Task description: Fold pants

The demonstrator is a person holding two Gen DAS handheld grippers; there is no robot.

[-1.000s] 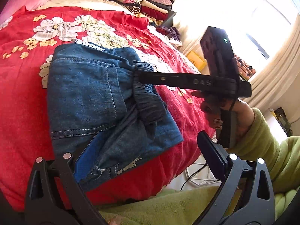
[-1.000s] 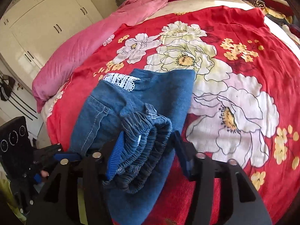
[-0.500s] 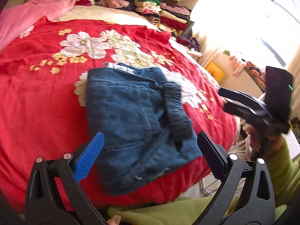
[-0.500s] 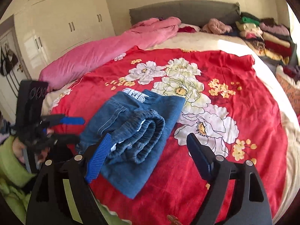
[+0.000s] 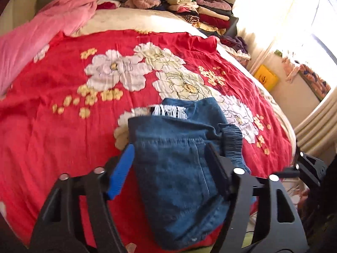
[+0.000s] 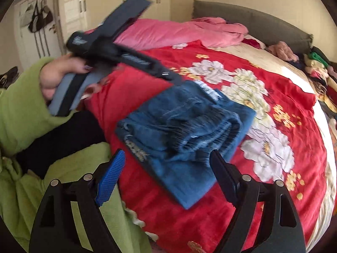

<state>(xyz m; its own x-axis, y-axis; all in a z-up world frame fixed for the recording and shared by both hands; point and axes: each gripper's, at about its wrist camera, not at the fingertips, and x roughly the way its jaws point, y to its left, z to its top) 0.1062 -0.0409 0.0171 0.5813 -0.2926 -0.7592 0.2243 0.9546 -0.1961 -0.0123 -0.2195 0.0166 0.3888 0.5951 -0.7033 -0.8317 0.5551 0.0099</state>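
In the left wrist view, the pants (image 5: 181, 164) are seen lying on the red floral bedspread (image 5: 63, 130) near the bed's front edge, gathered into a compact denim bundle. A white lace trim shows at the far end, and the elastic waistband is rolled along the right side. The left gripper (image 5: 170, 168) is held above the bundle with its jaws spread wide and nothing between them. Part of the right gripper's frame is glimpsed at the far right edge.

In the right wrist view, the pants (image 6: 189, 130) are shown as a stack of several layers, with the waistband folded on top and a flat lower layer reaching toward the camera. The right gripper (image 6: 166, 172) is likewise held with jaws apart and empty, near the bundle but not touching it. The left gripper (image 6: 177, 79) is seen reaching over the far corner of the denim; whether it touches cannot be told through the blur.

The folding is judged essentially finished. At most, a squaring of the uneven edges is thought to be left.
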